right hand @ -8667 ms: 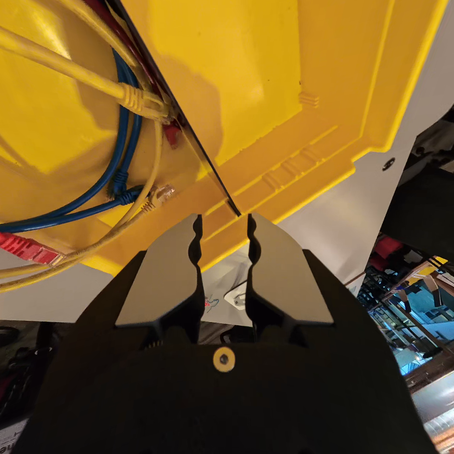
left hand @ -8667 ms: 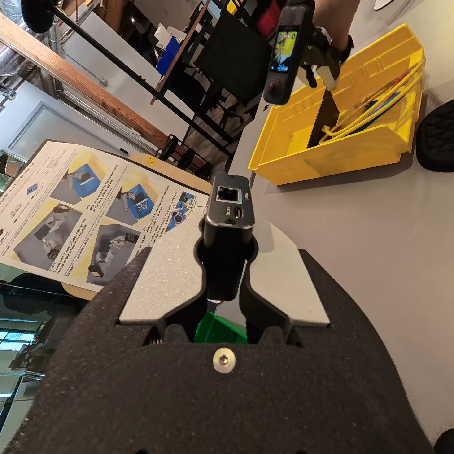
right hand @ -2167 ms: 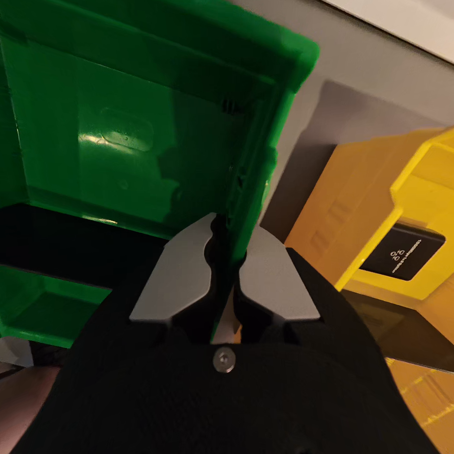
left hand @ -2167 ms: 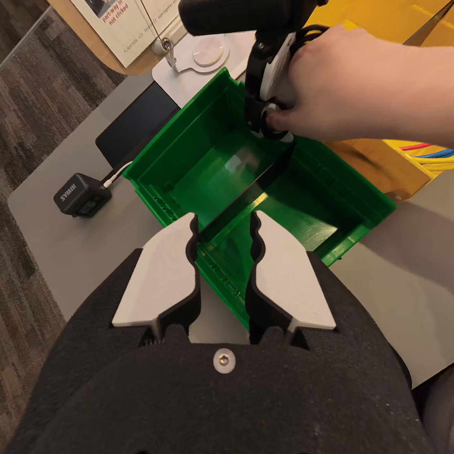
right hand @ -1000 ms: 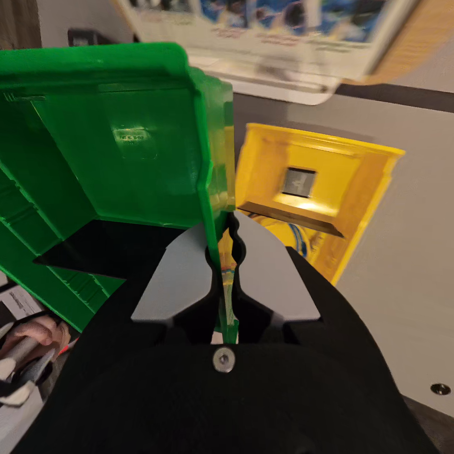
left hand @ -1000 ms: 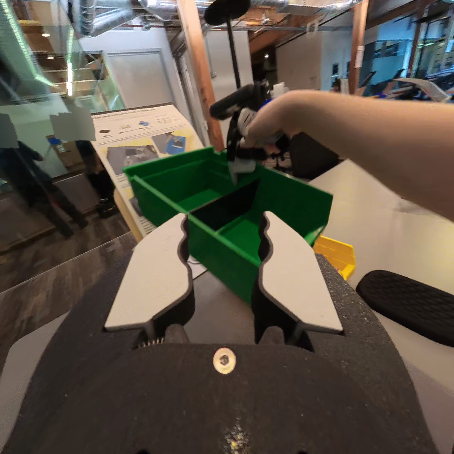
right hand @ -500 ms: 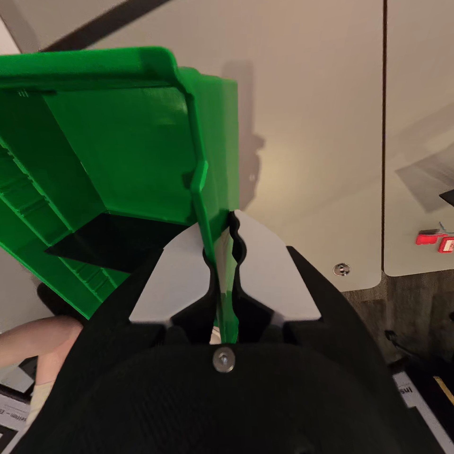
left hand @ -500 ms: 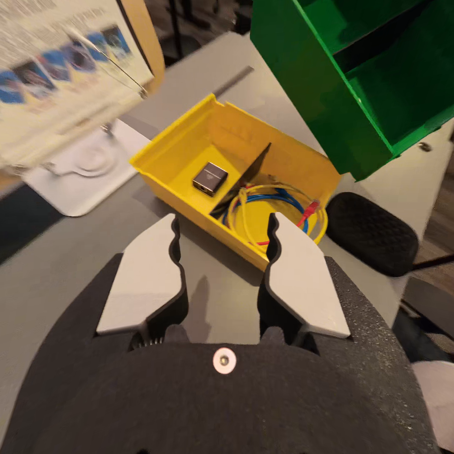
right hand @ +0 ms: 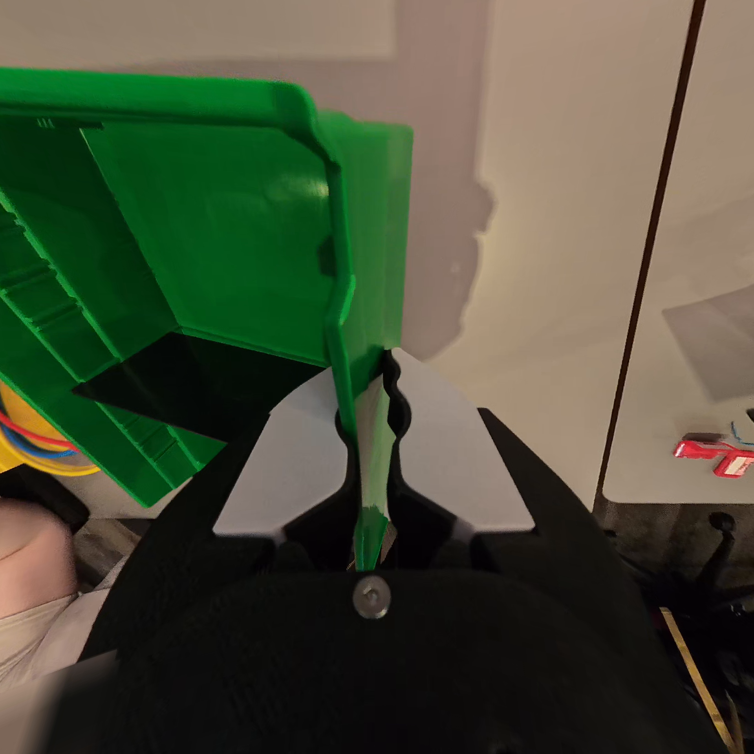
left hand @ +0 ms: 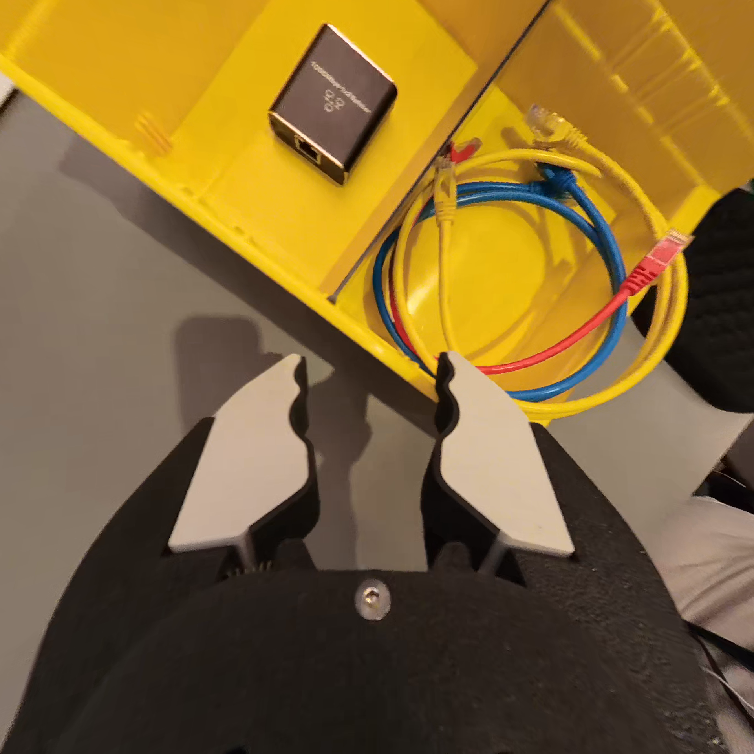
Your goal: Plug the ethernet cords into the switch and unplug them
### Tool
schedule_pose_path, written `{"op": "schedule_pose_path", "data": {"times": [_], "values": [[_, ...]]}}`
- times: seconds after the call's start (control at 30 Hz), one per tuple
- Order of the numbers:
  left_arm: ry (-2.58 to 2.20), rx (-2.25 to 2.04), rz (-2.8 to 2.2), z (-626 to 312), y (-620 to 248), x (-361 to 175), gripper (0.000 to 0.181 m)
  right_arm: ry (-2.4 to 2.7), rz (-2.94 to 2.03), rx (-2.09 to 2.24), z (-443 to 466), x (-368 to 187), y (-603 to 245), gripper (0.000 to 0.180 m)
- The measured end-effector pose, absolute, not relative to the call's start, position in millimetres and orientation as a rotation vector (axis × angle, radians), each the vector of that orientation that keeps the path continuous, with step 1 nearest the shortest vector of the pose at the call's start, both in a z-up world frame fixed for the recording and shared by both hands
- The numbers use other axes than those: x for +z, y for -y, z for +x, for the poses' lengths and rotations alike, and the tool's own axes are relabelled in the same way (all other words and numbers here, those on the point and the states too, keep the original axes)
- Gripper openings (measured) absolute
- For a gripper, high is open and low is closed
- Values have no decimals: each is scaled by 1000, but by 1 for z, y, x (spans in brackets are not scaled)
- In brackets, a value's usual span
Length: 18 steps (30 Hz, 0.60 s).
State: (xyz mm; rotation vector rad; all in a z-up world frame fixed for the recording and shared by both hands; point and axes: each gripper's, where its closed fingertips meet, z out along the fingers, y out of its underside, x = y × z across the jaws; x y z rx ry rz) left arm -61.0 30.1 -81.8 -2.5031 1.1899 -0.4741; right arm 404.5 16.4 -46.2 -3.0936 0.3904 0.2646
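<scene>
Here the left gripper [left hand: 369,363], jaws spread and empty, hangs over the grey table [left hand: 102,285] just before the yellow bin [left hand: 261,228]; the black switch [left hand: 332,102] lies beyond, the coiled ethernet cords [left hand: 530,253] behind a divider. The right gripper [right hand: 369,369] pinches a green bin [right hand: 204,224] wall.
</scene>
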Motion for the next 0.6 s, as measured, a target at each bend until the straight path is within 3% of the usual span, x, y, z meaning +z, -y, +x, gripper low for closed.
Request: {"op": "schedule_pose_path", "data": {"times": [0.1, 0.6], "values": [[-1227, -603, -2522, -55, -20, -82, 21, -386, -3102, 279, 406, -62, -18, 12], [-552, -467, -2696, -236, -89, -79, 4, -265, -3108, 493, 325, -108, -69, 11]]}}
